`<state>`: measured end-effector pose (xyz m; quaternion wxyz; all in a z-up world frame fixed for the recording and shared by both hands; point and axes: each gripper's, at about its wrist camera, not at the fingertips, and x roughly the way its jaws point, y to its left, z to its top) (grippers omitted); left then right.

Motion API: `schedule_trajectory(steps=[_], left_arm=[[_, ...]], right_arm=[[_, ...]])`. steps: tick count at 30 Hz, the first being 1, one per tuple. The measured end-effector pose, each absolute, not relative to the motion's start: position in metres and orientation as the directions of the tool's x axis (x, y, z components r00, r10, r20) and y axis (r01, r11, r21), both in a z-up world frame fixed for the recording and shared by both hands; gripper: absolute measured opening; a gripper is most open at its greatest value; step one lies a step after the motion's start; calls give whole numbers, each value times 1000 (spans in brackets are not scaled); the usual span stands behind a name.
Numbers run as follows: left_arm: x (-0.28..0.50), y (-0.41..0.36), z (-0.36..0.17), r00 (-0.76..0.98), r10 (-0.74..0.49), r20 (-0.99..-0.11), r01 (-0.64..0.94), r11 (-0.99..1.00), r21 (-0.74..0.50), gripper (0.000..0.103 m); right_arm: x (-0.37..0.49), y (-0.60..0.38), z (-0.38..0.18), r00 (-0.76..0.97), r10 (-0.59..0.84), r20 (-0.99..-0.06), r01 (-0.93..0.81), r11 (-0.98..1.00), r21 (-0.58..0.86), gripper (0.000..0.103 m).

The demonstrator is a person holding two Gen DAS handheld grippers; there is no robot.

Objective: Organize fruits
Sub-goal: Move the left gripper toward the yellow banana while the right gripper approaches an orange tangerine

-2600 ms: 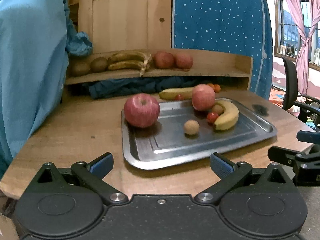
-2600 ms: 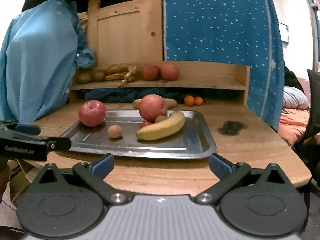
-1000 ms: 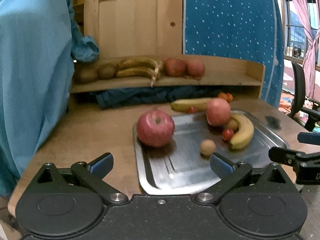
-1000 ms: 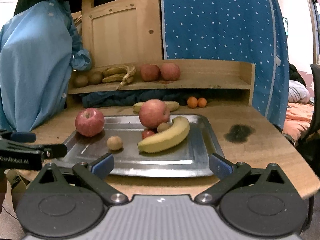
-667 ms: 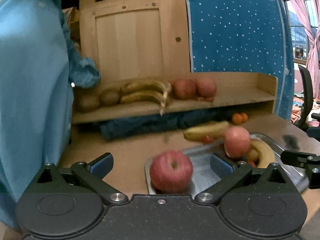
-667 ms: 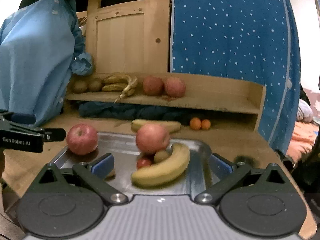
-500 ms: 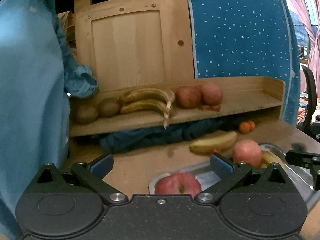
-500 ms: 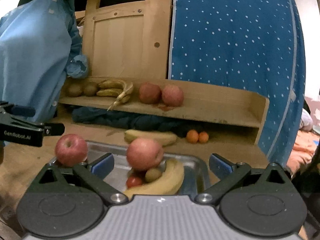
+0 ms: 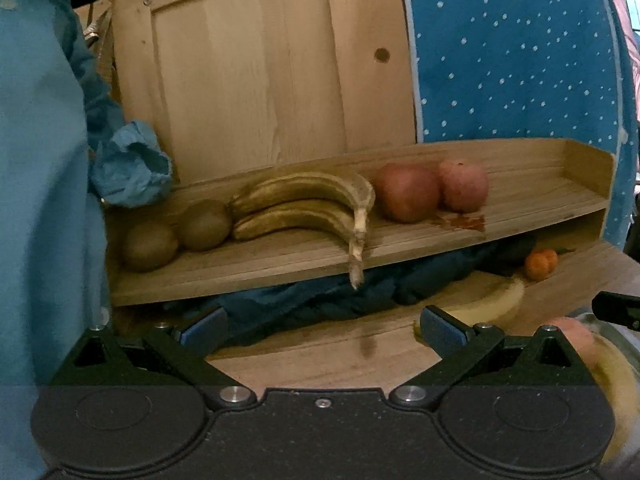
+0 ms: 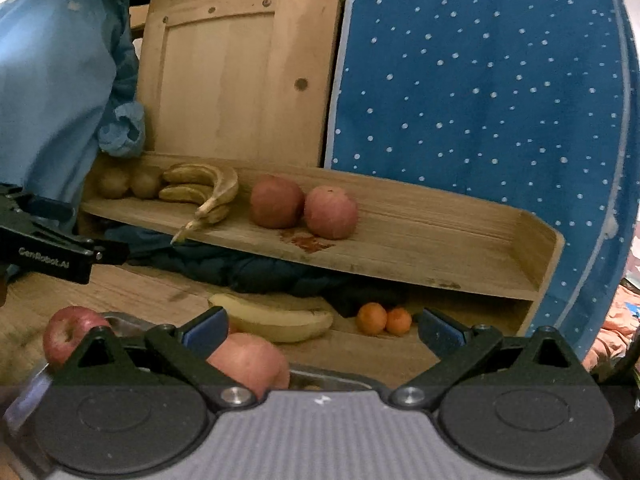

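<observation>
My left gripper (image 9: pixel 322 326) is open and empty, aimed at the wooden shelf (image 9: pixel 400 244). On the shelf lie two kiwis (image 9: pixel 150 246), a bunch of brown bananas (image 9: pixel 300 200) and two red apples (image 9: pixel 406 196). My right gripper (image 10: pixel 320 330) is also open and empty, above the steel tray (image 10: pixel 324 372). One apple (image 10: pixel 248 360) sits right under its left finger, and another apple (image 10: pixel 70 336) is at the tray's left end. A yellow banana (image 10: pixel 272 318) and two small oranges (image 10: pixel 384 319) lie on the table behind the tray. The left gripper's finger (image 10: pixel 60 256) shows at the left.
A dark blue cloth (image 10: pixel 260 272) is bunched under the shelf. Light blue fabric (image 9: pixel 44 200) hangs at the left, and a dotted blue sheet (image 10: pixel 480 100) covers the wall on the right. A reddish stain (image 10: pixel 308 242) marks the shelf by the apples; its right half is bare.
Both grippers have risen and moved forward toward the shelf, which now fills both views. The tray and its fruit have dropped to the bottom edge. Both stayed open.
</observation>
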<state>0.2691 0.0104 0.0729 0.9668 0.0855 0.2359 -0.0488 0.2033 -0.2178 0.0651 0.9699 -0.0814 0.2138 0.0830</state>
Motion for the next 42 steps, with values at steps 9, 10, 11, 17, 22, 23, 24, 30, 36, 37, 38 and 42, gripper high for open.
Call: schedule_trajectory(steps=[9,10,11,17,22,23,24,30,36,37,38,42], left_arm=[[299,7,64,870,-48,-491,155,971,179,102],[301,6,62,867,-51,-495,163,969,186,102],[302,5,61,865,-55,-499,170,967,190,102],[313,-4,55,846,-96,-525,231,952,200,102],[319,-12,51,830,-128,-543,269,945,188,102],[320,-13,51,827,-135,-546,277,942,187,102],[321,-16,50,824,-142,-549,286,940,186,102],[332,-33,48,801,-185,-570,344,921,183,102],[340,-55,57,785,-239,-571,410,892,190,102],[341,-60,58,780,-251,-573,426,884,194,102],[342,-64,58,775,-263,-574,444,874,200,102],[348,-81,57,734,-330,-593,534,820,205,102]], right_arm=[[239,-208,57,856,176,-486,-260,959,-112,103],[243,-207,56,846,189,-499,-274,956,-102,103],[246,-205,55,835,203,-512,-289,953,-94,103],[258,-194,52,798,245,-551,-348,933,-89,103],[265,-197,50,796,235,-558,-335,938,-83,103],[266,-201,50,797,227,-559,-325,942,-82,103],[268,-205,50,800,216,-560,-313,946,-81,103],[280,-232,44,802,167,-573,-247,967,-65,103],[296,-255,38,802,147,-579,-210,977,-43,99],[299,-259,37,801,147,-580,-207,977,-39,98],[301,-262,36,801,148,-580,-205,978,-34,95],[315,-273,32,794,160,-587,-201,980,-5,86]])
